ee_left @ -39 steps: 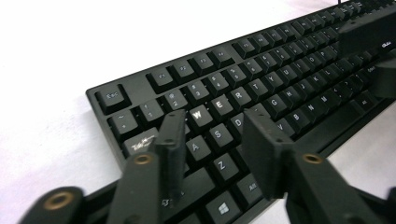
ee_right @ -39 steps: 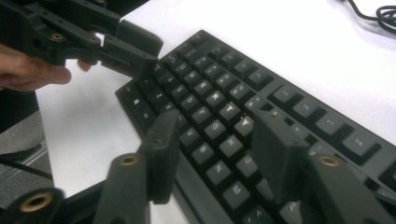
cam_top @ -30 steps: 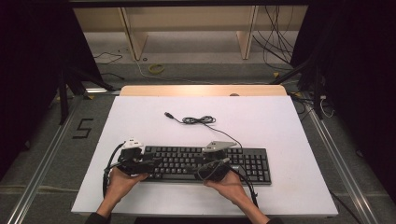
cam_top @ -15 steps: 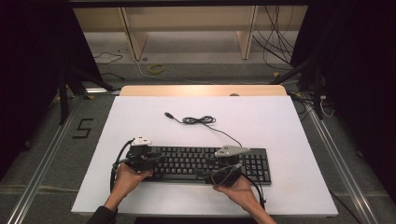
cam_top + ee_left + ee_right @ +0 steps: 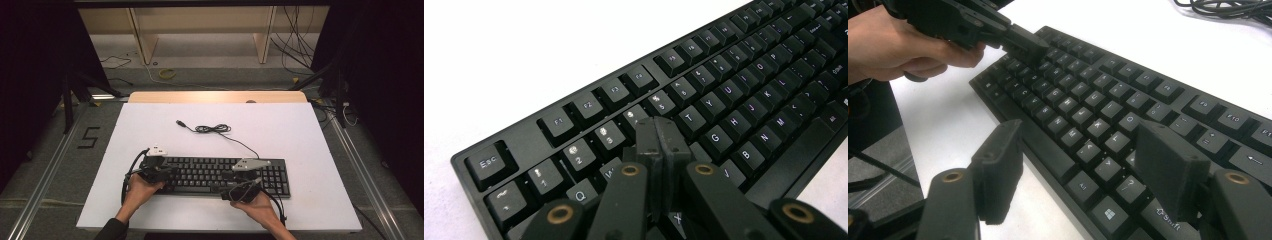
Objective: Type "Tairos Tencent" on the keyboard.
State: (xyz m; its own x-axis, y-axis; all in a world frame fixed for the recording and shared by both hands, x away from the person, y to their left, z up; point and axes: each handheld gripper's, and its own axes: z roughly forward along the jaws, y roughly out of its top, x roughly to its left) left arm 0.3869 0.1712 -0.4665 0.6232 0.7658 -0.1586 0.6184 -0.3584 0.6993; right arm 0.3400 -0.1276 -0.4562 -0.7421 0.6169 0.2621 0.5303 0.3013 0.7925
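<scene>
On white table (image 5: 300,130), black keyboard (image 5: 210,175), left claw (image 5: 659,131) closed, right claw (image 5: 1083,165) apart

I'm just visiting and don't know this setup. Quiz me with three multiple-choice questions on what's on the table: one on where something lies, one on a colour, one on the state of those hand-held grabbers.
1. Where does the loose coil of the cable lie?
A. On the white table beyond the keyboard
B. On top of the keys
C. On the floor at the left

2. What colour is the keyboard?
A. White
B. Black
C. Red

3. How do the jaws of the left gripper stand?
A. Spread wide apart
B. Clamped on the cable
C. Shut together with nothing between them

Answers:
1 A: the high view shows the coil on bare table past the keyboard's far edge.
2 B: case and keys are black in all views.
3 C: the left gripper view shows both pads pressed together over the keys.
</scene>
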